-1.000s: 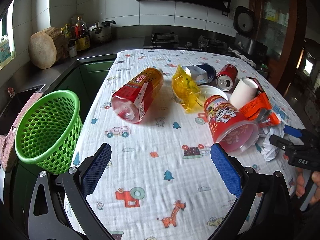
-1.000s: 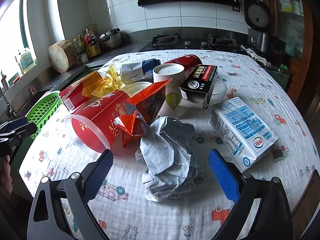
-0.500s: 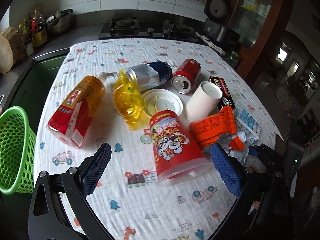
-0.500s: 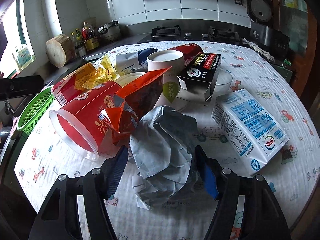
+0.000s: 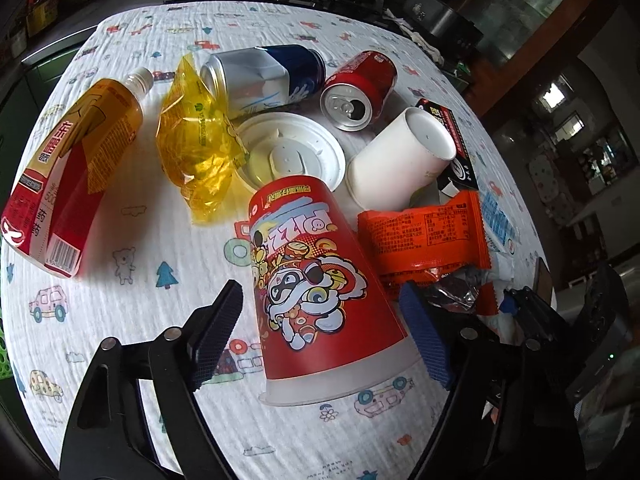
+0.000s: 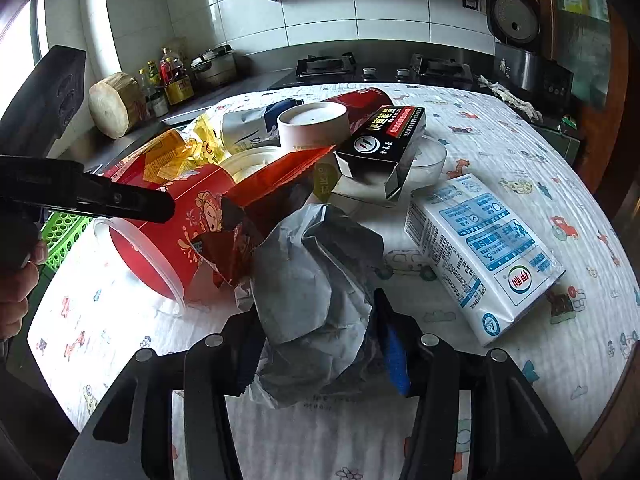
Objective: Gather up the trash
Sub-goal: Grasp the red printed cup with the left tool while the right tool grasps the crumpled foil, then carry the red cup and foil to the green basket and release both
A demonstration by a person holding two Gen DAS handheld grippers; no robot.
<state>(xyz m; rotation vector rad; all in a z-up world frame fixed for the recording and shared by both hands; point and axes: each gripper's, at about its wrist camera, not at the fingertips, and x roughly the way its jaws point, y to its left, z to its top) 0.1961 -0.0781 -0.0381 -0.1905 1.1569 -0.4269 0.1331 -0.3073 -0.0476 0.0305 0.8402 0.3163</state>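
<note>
On the table [image 5: 120,380], the noodle cup [image 5: 320,280] lies on its side; bottle [image 5: 72,168] far left, snack wrapper [image 5: 424,236] right, lid [image 5: 296,152] and paper cup [image 5: 400,160] behind it.

right gripper [image 6: 316,344] closing on crumpled grey paper [image 6: 316,280], milk carton [image 6: 484,252] beside

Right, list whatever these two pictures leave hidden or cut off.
- Green basket: right wrist view, mostly behind the left claw's arm; left wrist view, a sliver at the edge.
- Red can: right wrist view, behind the paper cup and black box.
- Crumpled paper: its underside, hidden.
</note>
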